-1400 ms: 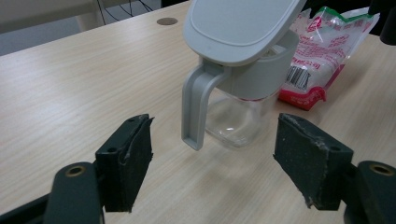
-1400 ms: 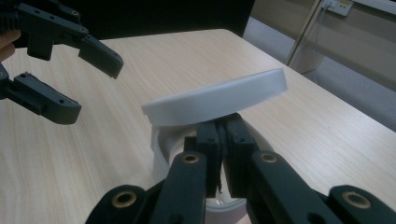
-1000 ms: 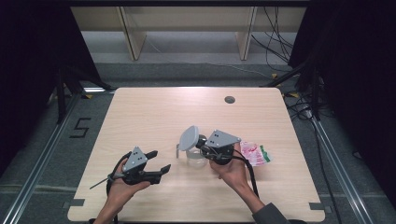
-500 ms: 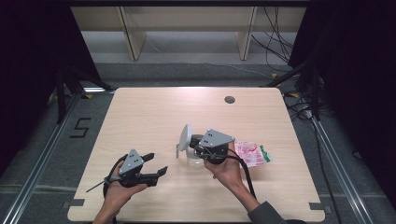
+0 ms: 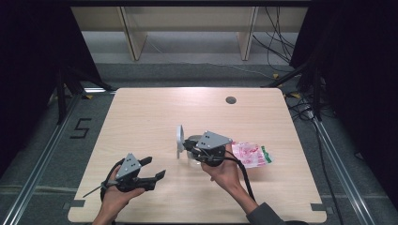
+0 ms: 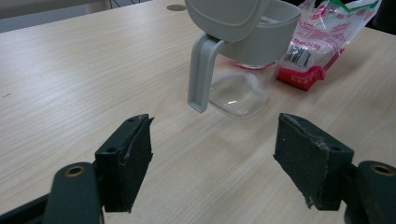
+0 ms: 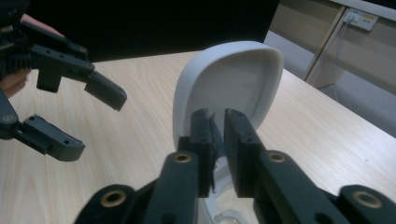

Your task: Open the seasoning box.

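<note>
A clear jar (image 5: 190,153) with a grey collar stands at mid-table, its hinged grey lid (image 5: 179,139) raised upright. My right gripper (image 5: 187,144) is at the jar's top. In the right gripper view its jaws (image 7: 217,126) have just been opening: the lid's (image 7: 229,84) thin edge sits in a narrow gap, and the right pad is off it. My left gripper (image 5: 155,168) is held open near the front left, pointing at the jar (image 6: 243,91). Its wide-apart jaws (image 6: 217,170) have nothing between them. From there the lid (image 6: 229,14) and a grey tab (image 6: 201,74) hanging from the collar show.
A red and white snack packet (image 5: 251,154) lies flat just right of the jar, also seen behind it (image 6: 322,42). A small dark round hole (image 5: 230,100) sits near the table's far edge. Shelving stands beyond the table.
The lid has swung from tilted to standing upright, edge-on to the high view. The right gripper has shifted a little toward the jar's left. The left gripper has barely moved.
</note>
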A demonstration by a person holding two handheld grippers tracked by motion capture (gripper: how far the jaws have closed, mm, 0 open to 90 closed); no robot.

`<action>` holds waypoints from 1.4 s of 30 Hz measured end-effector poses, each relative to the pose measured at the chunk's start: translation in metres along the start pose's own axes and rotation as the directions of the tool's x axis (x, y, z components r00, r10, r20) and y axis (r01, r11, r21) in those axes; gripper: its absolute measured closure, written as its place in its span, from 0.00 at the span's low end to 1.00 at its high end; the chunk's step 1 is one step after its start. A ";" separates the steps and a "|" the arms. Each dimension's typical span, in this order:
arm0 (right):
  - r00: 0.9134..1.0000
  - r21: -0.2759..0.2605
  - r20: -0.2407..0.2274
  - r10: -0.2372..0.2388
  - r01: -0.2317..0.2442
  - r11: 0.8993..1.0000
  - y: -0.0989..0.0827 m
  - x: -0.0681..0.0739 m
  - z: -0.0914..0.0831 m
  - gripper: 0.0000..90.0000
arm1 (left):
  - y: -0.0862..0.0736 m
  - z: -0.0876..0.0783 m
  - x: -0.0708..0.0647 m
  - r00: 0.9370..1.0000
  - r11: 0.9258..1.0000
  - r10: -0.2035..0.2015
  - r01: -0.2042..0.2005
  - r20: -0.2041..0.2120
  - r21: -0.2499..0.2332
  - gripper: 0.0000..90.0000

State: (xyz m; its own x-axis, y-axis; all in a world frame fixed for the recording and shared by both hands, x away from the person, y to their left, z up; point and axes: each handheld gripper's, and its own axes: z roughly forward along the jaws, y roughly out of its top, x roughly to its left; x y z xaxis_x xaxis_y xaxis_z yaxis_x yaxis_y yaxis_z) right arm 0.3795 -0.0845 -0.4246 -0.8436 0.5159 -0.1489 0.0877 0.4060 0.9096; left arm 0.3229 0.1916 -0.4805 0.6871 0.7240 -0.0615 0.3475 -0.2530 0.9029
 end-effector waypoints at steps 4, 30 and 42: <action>0.999 -0.007 0.000 0.041 -0.041 0.999 -0.001 -0.002 -0.008 0.79 | -0.002 0.000 -0.003 1.000 1.000 -0.005 0.005 0.000 0.006 0.30; 0.919 0.005 0.185 0.349 -0.356 0.934 -0.090 -0.012 -0.122 0.50 | -0.010 -0.004 -0.004 1.000 1.000 -0.022 0.022 -0.011 0.012 0.30; 0.873 0.008 0.274 0.404 -0.422 0.906 -0.108 -0.014 -0.143 0.50 | -0.011 -0.004 -0.003 0.999 0.999 -0.031 0.031 -0.010 0.012 0.30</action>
State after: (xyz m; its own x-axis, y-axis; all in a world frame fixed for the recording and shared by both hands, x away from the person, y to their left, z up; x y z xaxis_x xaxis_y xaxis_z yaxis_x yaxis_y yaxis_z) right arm 0.3059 -0.2432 -0.4651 -0.5559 0.8208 0.1315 0.4402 0.1566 0.8841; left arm 0.3140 0.1949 -0.4886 0.6694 0.7381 -0.0846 0.3759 -0.2382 0.8955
